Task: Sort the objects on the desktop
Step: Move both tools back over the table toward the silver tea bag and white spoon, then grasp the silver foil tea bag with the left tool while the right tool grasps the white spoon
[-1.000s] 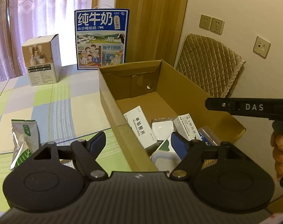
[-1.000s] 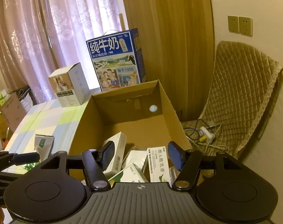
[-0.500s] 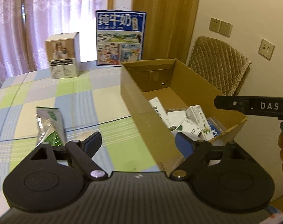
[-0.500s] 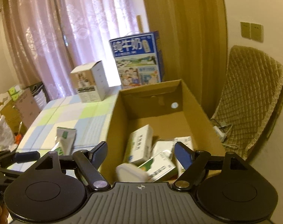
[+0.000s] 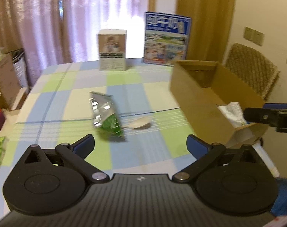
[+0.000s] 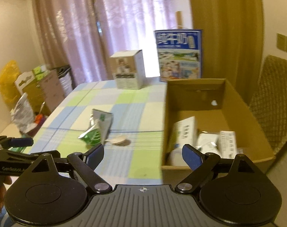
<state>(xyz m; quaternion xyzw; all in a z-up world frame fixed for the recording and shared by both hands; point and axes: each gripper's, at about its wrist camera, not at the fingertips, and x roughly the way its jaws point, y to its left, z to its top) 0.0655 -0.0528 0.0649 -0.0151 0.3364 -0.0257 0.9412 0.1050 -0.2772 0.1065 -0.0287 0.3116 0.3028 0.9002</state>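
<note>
Lying ahead of the open left claw (image 5: pixel 140 144): snack bag (image 5: pixel 105 114).

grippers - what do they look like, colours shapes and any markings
Both the left gripper and right gripper are matte black, with two round discs, a ribbed centre plate, silver pivot bolts and blue-padded fingers. The left gripper's side carries pale lettering, too blurred to read.

both views are warm-toned and fairly dim, lit mainly by daylight glowing through the sheer pink curtains (image 5: pixel 77 19), which blow out to white behind the blue-and-white milk carton (image 6: pixel 178 54). motion blur smears the silver-and-green foil pouch (image 5: pixel 105 117) and the checked worktop (image 6: pixel 124 102). fisheye bending curves the edges, and the corners fall dark.
</note>
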